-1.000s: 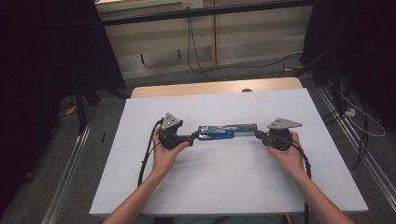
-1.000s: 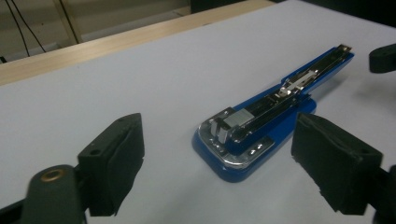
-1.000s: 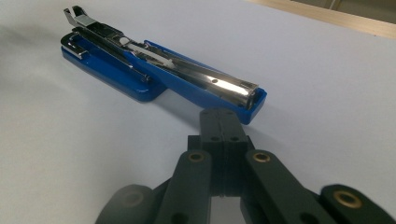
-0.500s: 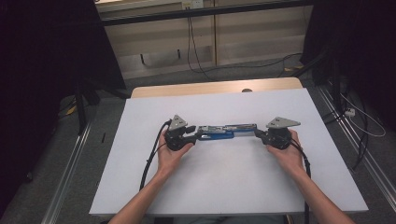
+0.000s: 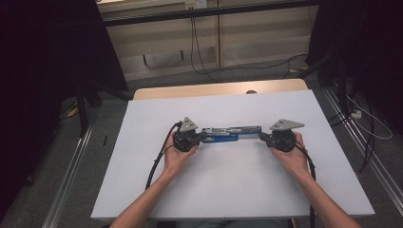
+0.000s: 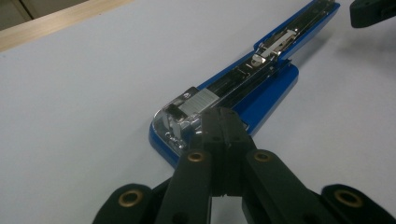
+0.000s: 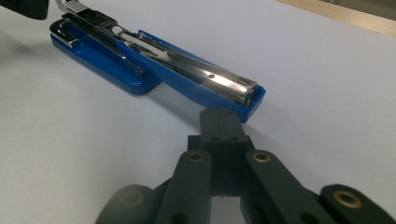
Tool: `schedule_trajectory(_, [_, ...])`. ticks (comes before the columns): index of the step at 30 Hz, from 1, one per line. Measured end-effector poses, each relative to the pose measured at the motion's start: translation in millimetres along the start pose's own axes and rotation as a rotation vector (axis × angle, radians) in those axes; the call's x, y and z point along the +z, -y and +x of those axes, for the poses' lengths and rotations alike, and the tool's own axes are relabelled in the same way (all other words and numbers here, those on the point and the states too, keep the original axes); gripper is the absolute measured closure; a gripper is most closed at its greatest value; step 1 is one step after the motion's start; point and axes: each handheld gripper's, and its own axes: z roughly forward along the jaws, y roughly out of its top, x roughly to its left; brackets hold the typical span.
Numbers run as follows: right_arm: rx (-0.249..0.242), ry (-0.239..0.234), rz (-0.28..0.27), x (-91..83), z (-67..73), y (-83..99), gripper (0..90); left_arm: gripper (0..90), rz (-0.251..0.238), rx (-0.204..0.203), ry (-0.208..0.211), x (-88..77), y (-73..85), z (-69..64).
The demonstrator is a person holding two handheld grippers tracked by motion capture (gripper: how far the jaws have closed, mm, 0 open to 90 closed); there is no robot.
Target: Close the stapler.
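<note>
White table top (image 5: 228, 185), wall cables (image 5: 199, 52), floor rails (image 5: 71, 175).

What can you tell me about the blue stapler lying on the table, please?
The blue stapler lies swung open flat on the white table, glossy blue plastic with a bright metal staple channel running its length. The left claw, shut, meets its metal head end; the right claw, also shut, sits at the far blue tip, though contact there is unclear.
</note>
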Motion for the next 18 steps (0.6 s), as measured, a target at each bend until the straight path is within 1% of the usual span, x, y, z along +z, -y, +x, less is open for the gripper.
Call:
schedule_trajectory(1, [0.001,0.000,-0.001,-0.2,0.0,0.0,90.0,90.0,0.003,-0.010,0.006,2.4,0.0,0.2])
schedule_trajectory(2, [0.001,0.000,0.000,0.0,-0.1,0.0,90.0,90.0,-0.006,-0.008,0.006,4.0,0.4,0.3])
schedule_trajectory(3, [0.000,0.000,0.002,0.7,-0.3,0.2,90.0,90.0,-0.014,-0.015,0.019,5.7,0.9,0.1])
schedule_trajectory(4, [0.002,0.000,0.006,1.3,-0.3,0.5,90.0,90.0,-0.006,-0.019,0.014,8.3,1.5,-0.3])
schedule_trajectory(5, [0.007,-0.005,0.012,2.8,-0.1,0.9,90.0,90.0,-0.003,-0.018,0.004,9.7,1.7,-1.3])
schedule_trajectory(6, [0.006,-0.008,0.018,3.7,0.1,1.3,90.0,90.0,0.007,-0.004,0.009,10.4,1.3,-1.8])
schedule_trajectory(8, [0.001,-0.011,0.025,5.0,1.0,1.4,90.0,90.0,0.020,0.004,0.006,11.8,1.4,-3.1])
schedule_trajectory(10, [-0.006,-0.010,0.028,5.9,1.6,0.8,90.0,90.0,0.005,-0.019,0.004,14.0,2.0,-1.1])
schedule_trajectory(11, [-0.003,-0.012,0.033,6.6,1.6,0.1,90.0,90.0,0.006,-0.037,0.012,14.5,1.5,-0.2])
schedule_trajectory(13, [-0.004,-0.011,0.046,8.3,1.1,-2.2,90.0,90.0,0.019,-0.021,0.010,14.0,0.4,-0.4])
schedule_trajectory(16, [-0.007,-0.014,0.064,10.8,1.2,-5.0,90.0,90.0,0.014,-0.008,0.006,14.2,0.8,-0.8])
schedule_trajectory(17, [-0.011,-0.014,0.077,12.5,1.6,-6.3,90.0,90.0,0.017,0.006,0.002,14.0,0.7,-1.2])
schedule_trajectory(18, [-0.014,-0.014,0.083,13.6,1.9,-7.2,90.0,90.0,0.013,0.004,0.001,14.3,0.9,-1.7])
